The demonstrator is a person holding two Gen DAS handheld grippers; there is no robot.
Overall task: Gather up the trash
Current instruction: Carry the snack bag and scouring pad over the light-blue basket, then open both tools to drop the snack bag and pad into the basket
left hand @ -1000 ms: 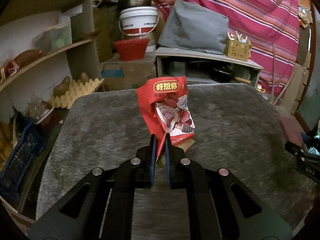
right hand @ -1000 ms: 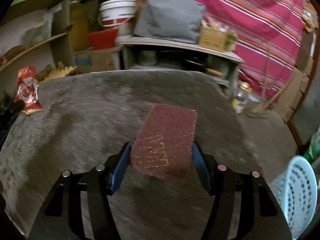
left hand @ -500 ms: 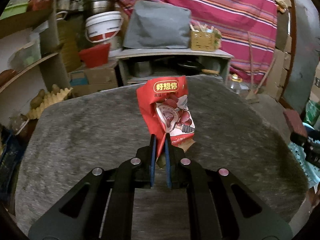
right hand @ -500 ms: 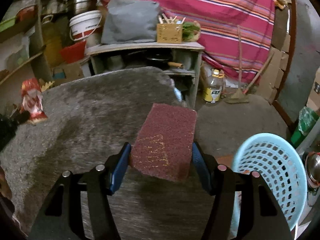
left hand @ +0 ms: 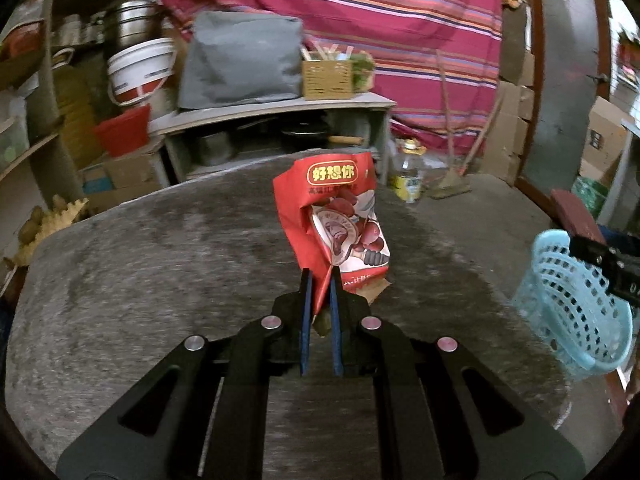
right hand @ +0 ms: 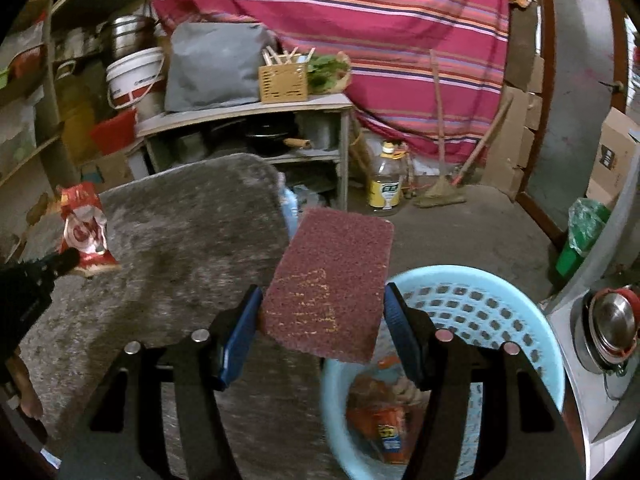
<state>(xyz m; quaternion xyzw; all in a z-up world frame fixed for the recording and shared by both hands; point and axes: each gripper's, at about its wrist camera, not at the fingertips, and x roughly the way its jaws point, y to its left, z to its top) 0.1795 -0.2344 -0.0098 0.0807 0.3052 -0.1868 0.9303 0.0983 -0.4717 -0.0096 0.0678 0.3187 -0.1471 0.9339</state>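
Note:
My left gripper [left hand: 319, 276] is shut on a red snack wrapper [left hand: 336, 216] and holds it upright above the grey carpeted table [left hand: 160, 264]. My right gripper [right hand: 322, 300] is shut on a dark red scouring pad [right hand: 332, 280], held over the table's right edge and the near rim of a light blue plastic basket [right hand: 480, 304]. The basket stands off the table on the right and holds orange wrappers [right hand: 384, 412]. In the left wrist view the basket [left hand: 568, 304] sits at the right, with the pad [left hand: 576, 212] above it. The wrapper also shows in the right wrist view [right hand: 86, 232].
A grey shelf unit [right hand: 248, 120] stands behind the table, with a yellow box and a grey bag on top. A bottle [right hand: 386, 184] and a broom [right hand: 444, 192] are on the floor by a striped red curtain. A metal pot [right hand: 612, 320] sits at the right.
Both grippers have swung to the right with their loads. The blue basket has come into view, and the pad has moved from above the table to over the basket's rim.

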